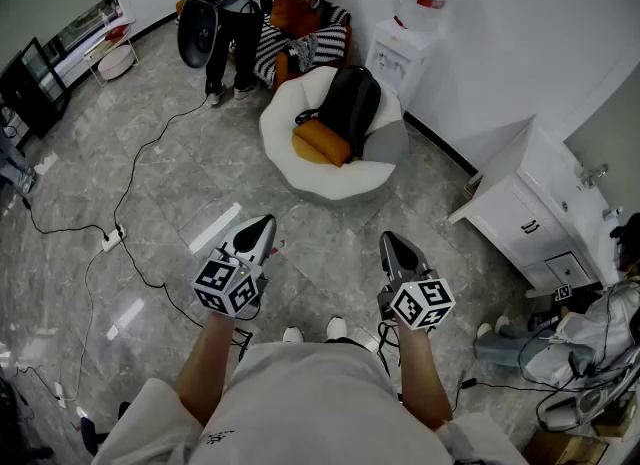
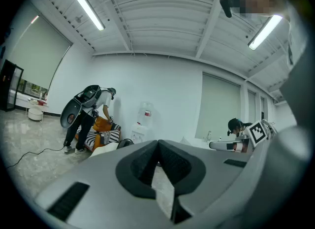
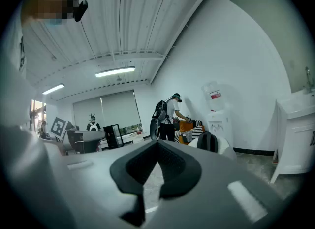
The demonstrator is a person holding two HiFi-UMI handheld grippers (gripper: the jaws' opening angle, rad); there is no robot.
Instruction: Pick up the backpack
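A black backpack (image 1: 350,105) stands upright on a round white chair (image 1: 300,175), beside an orange cushion (image 1: 320,142). It also shows small and far off as the backpack (image 3: 207,141) in the right gripper view, and only its top peeks over the jaws as the backpack (image 2: 124,142) in the left gripper view. My left gripper (image 1: 266,223) and right gripper (image 1: 389,239) are held level side by side over the floor, well short of the chair. Both are shut with nothing between the jaws.
A person (image 1: 232,13) bends over a striped seat (image 1: 305,48) behind the chair. A water dispenser (image 1: 410,33) stands against the wall, a white cabinet (image 1: 520,213) to the right. Cables and a power strip (image 1: 112,238) lie on the floor at left.
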